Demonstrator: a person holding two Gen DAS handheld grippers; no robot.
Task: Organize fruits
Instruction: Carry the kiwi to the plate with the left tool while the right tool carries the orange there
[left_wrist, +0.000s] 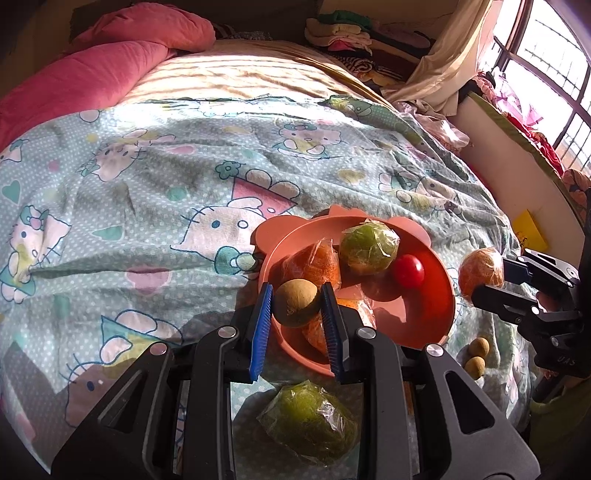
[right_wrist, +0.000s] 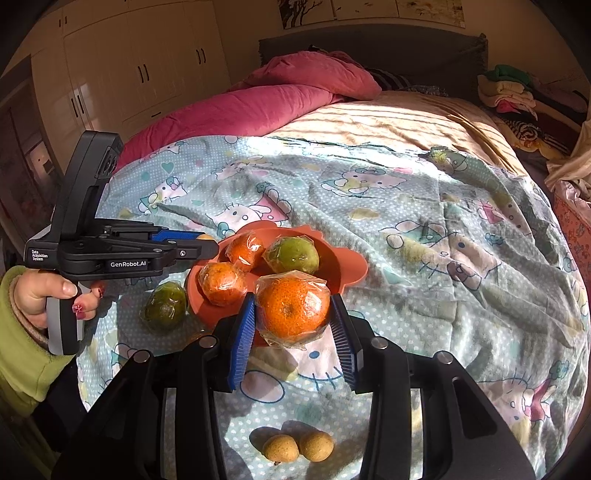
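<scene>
My left tongs (left_wrist: 297, 291) are clamped on a longan (left_wrist: 296, 302), a small round tan fruit with a rough, matte skin, pinched between the ribbed blue pads over the near edge of the bowl (left_wrist: 436, 325). The bowl is smooth salmon-pink plastic with lobed ears on its rim, and it sits on the bed's crumpled cartoon-cat sheet (left_wrist: 147, 177). Inside it I see two oranges (left_wrist: 314, 262) in crinkly clear wrap, a wrapped green citrus (left_wrist: 368, 245) at the far side, and a glossy red tomato (left_wrist: 408, 270) towards the right.

My right tongs (right_wrist: 293, 308) are closed partway on a wrapped orange (right_wrist: 293, 306), its pitted peel shining through the film, held just right of the bowl and clear of its rim.

Still on the sheet: a wrapped green citrus (left_wrist: 312, 421) near the bowl's near-left edge, and two loose longans (right_wrist: 297, 446), round and dull, lying touching each other, nearest me on the right.

A hand (right_wrist: 48, 295) in a green sleeve grips the left handle.
</scene>
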